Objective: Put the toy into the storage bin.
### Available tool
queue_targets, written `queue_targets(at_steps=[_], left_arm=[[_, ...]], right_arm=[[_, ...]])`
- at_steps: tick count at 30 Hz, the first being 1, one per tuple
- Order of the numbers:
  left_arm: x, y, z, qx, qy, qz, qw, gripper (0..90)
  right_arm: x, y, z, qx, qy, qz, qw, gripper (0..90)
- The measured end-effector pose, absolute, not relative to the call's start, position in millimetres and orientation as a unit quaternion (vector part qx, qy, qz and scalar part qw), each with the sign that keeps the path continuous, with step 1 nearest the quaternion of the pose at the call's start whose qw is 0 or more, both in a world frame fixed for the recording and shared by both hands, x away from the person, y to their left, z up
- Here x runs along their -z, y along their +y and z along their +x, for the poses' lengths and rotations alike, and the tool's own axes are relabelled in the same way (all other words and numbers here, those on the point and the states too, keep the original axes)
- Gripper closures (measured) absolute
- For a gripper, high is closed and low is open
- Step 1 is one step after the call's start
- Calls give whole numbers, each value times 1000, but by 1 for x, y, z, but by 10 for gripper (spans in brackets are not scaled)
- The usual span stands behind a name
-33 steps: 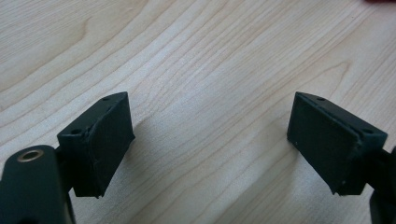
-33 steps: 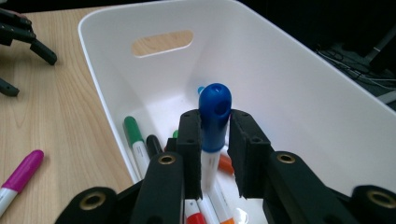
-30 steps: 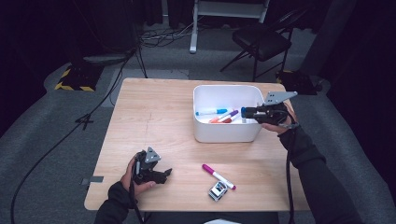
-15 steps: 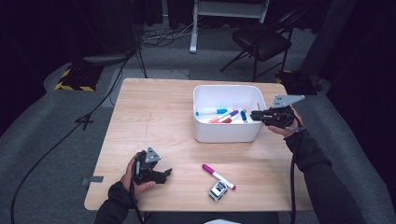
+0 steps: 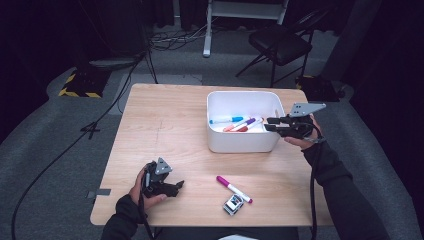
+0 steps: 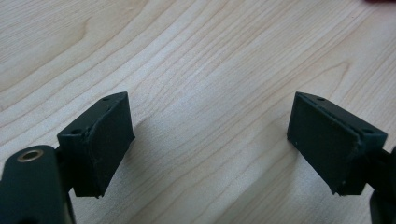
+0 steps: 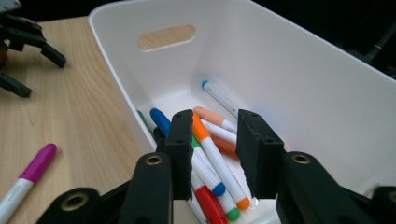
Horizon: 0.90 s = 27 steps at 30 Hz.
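A white bin [image 5: 240,142] stands on the right half of the wooden table and holds several coloured markers [image 5: 239,124]. My right gripper [image 5: 270,124] hovers level at the bin's right rim, pointing in. Its jaws have just been opening and stand slightly apart with nothing between them. In the right gripper view the gripper [image 7: 215,135] is above the markers [image 7: 212,154] inside the bin [image 7: 303,70]. A magenta-capped marker [image 5: 233,188] lies on the table in front of the bin. My left gripper [image 5: 175,186] rests near the front left, open over bare wood [image 6: 208,140].
A small black and silver object [image 5: 233,204] lies beside the magenta marker [image 7: 28,175] near the table's front edge. The other gripper [image 7: 28,42] shows far off in the right gripper view. A folding chair [image 5: 280,45] and cables stand on the floor behind the table.
My right gripper drew back to the right, from over the bin to its right rim. The blue marker seen at its tips a second ago is gone from them. The left gripper stayed put.
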<state>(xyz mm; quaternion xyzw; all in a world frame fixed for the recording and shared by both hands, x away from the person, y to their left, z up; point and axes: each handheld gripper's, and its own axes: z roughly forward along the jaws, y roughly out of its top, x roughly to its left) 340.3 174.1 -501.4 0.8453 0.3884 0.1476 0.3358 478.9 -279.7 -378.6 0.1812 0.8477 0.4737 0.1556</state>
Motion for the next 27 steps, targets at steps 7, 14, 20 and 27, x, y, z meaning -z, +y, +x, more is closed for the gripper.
queue_targets(at_steps=[7,14,20,27], left_arm=[[501,174,340,-148,388,845,336,146],[502,174,340,-145,388,845,337,146],[502,174,340,-147,388,845,337,147],[502,174,340,-145,388,845,338,146]], right_arm=[[371,-270,455,-513,829,167,148,607],[378,-257,433,-518,831,144,141,585],[397,-238,417,-506,846,126,115,556],[432,-208,403,-472,871,105,81,531]])
